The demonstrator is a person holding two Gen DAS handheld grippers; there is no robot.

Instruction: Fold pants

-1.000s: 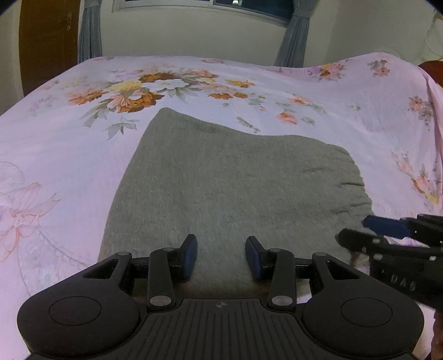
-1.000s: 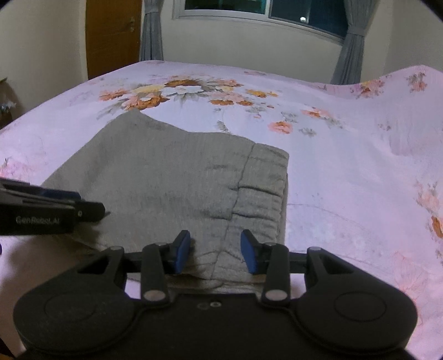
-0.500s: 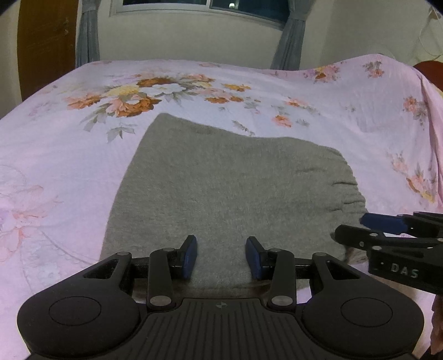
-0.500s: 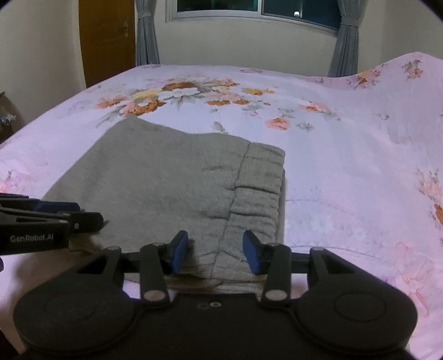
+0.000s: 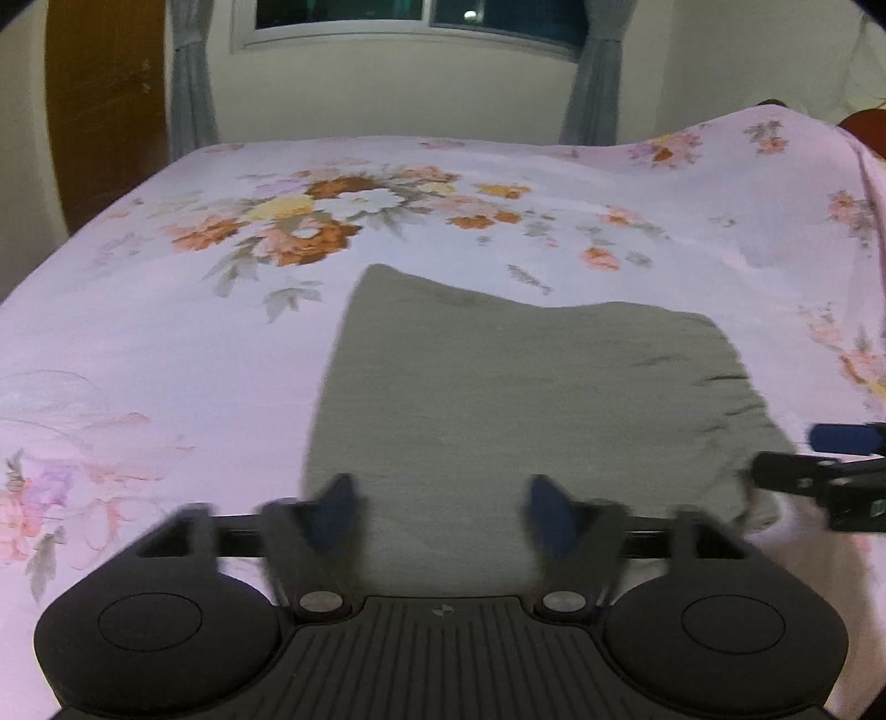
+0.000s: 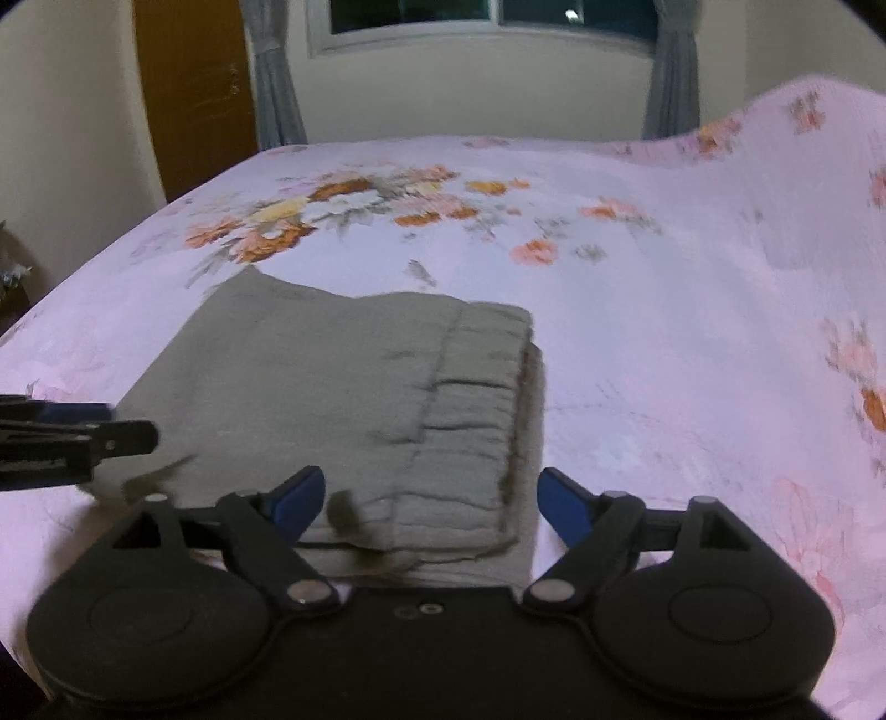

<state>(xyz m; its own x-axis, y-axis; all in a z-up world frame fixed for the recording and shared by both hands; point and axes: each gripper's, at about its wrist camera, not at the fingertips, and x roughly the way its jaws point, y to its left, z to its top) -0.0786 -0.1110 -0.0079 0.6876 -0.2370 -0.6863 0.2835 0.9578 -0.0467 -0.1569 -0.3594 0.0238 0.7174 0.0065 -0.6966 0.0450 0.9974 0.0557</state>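
Grey pants lie folded into a flat stack on the pink floral bedspread; their gathered waistband is at the stack's right edge. My left gripper hovers over the near left part of the stack, its jaws opening, with nothing pressed between the blue pads. My right gripper is above the near right corner by the waistband, jaws also opening, pads apart from the cloth. Each gripper shows at the side of the other's view: the right gripper and the left gripper.
The bed fills the view, with its left edge dropping off beside a wooden door. A window with grey curtains is on the far wall. The bedspread rises into a hump at the far right.
Both grippers' jaws have spread wider than before. Both views have drawn back and up a little, so the pants stack sits lower and smaller in frame. The stack lies as it did.
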